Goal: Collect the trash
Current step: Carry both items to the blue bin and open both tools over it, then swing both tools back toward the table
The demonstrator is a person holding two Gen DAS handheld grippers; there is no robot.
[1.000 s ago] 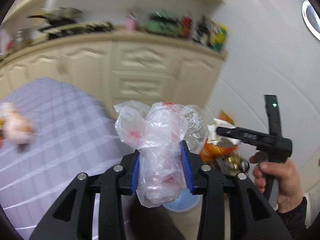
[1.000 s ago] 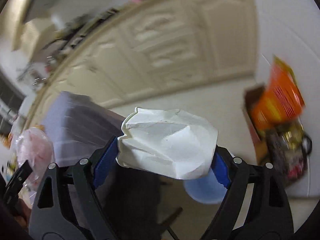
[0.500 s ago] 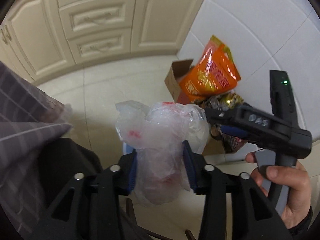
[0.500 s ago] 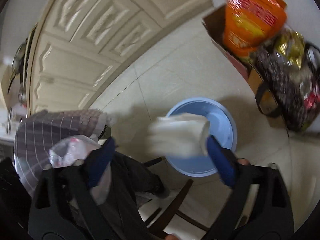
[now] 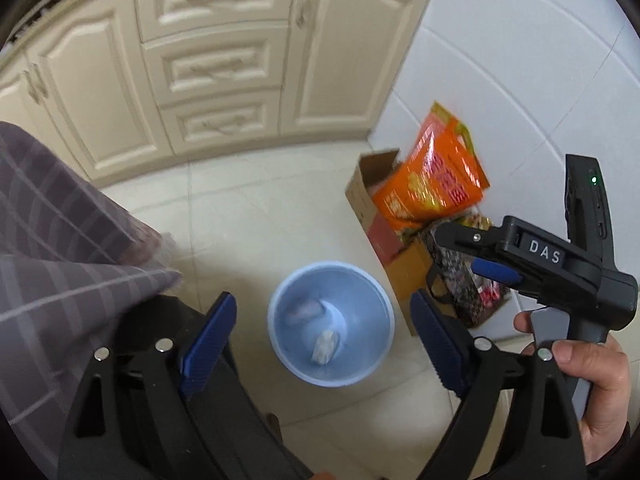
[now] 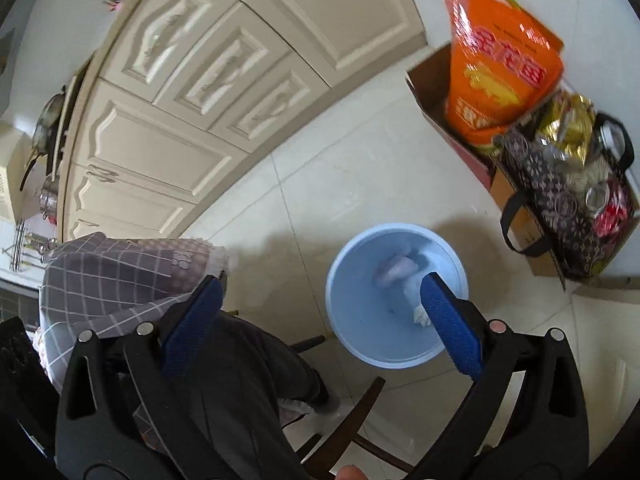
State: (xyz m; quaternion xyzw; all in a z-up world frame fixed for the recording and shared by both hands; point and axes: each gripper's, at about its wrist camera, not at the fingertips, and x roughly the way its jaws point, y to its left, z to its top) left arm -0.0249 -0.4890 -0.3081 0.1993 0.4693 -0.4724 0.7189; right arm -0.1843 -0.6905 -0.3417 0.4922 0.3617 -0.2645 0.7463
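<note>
A light blue bin (image 5: 360,316) stands on the tiled floor, directly below both grippers. Inside it lie a crumpled clear plastic bag (image 5: 304,312) and a crumpled white paper (image 5: 326,346). My left gripper (image 5: 322,299) hovers above the bin, its jaws still opening, with nothing between them. In the right wrist view the bin (image 6: 360,320) holds the plastic bag (image 6: 396,270), and the white paper (image 6: 420,314) is partly hidden behind one finger. My right gripper (image 6: 320,282) stands wide open and empty above it. The right gripper (image 5: 456,252) also shows at the right of the left wrist view, held by a hand (image 5: 580,380).
A cardboard box (image 5: 360,196) with an orange bag (image 5: 436,176) and a dark patterned bag (image 6: 560,208) stands against the white wall right of the bin. Cream cabinets (image 5: 216,68) line the far side. A checked tablecloth (image 5: 60,240) hangs at the left; a dark chair frame (image 6: 340,420) is below.
Both grippers came down over the bin and opened. The plastic bag left the left gripper and the white paper left the right one; both now lie in the bin.
</note>
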